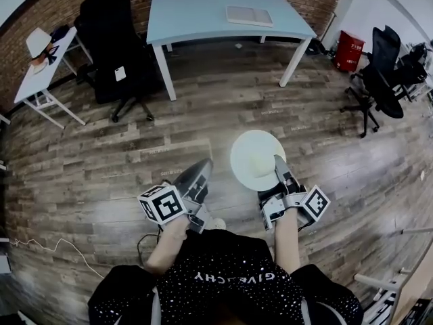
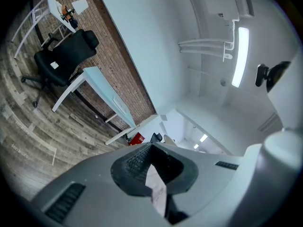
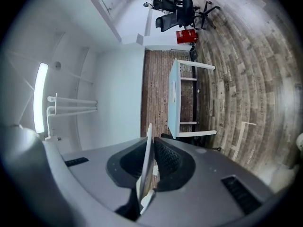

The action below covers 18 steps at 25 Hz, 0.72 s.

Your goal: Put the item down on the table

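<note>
A round white plate (image 1: 256,160) hangs over the wooden floor, and my right gripper (image 1: 279,170) is shut on its near right rim. In the right gripper view the plate (image 3: 147,150) shows edge-on, pinched between the two dark pads. My left gripper (image 1: 200,170) is beside it to the left, jaws together and holding no object; the left gripper view shows only a small white slip (image 2: 156,189) at the pads. The light blue table (image 1: 203,19) stands well ahead by the brick wall, with a flat white item (image 1: 249,15) on it.
A black office chair (image 1: 114,46) stands left of the table. A small white side table (image 1: 37,76) is at far left. A red bin (image 1: 349,50) and black chairs (image 1: 382,73) are at the right. A white cable (image 1: 54,246) lies on the floor.
</note>
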Available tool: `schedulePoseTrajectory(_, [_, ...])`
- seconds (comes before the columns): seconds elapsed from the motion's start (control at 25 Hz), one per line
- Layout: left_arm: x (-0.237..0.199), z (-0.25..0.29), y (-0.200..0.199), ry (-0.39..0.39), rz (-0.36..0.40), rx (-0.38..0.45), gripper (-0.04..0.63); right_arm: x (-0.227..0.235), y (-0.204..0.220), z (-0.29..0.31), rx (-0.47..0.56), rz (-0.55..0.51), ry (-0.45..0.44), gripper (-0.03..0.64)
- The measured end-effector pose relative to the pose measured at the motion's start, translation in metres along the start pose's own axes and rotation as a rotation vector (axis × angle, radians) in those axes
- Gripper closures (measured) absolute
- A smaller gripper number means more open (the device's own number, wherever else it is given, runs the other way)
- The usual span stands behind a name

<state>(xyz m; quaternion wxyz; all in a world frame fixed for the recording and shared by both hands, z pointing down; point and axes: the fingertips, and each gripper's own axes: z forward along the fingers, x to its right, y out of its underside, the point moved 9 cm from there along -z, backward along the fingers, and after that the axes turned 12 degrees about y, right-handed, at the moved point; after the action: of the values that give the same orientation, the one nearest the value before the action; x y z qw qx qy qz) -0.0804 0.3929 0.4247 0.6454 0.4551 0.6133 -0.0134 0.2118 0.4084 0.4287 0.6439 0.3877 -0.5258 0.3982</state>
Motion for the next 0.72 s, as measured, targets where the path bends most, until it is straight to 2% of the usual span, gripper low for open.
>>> schedulePoseTrajectory(0.28, [-0.043, 0.023, -0.037, -0.007, -0.013, 0.027, 0.584, -0.001, -0.011, 0.056, -0.023, -0.001, -0.001, 0.591])
schedulePoseTrajectory(0.48, [-0.069, 0.046, -0.045, 0.038, 0.011, 0.012, 0.584, 0.011, -0.025, 0.076, 0.006, -0.012, -0.041, 0.591])
schedulePoseTrajectory(0.72, [-0.120, 0.129, -0.150, 0.066, 0.022, -0.007, 0.584, -0.029, -0.071, 0.193, 0.048, -0.010, -0.036, 0.591])
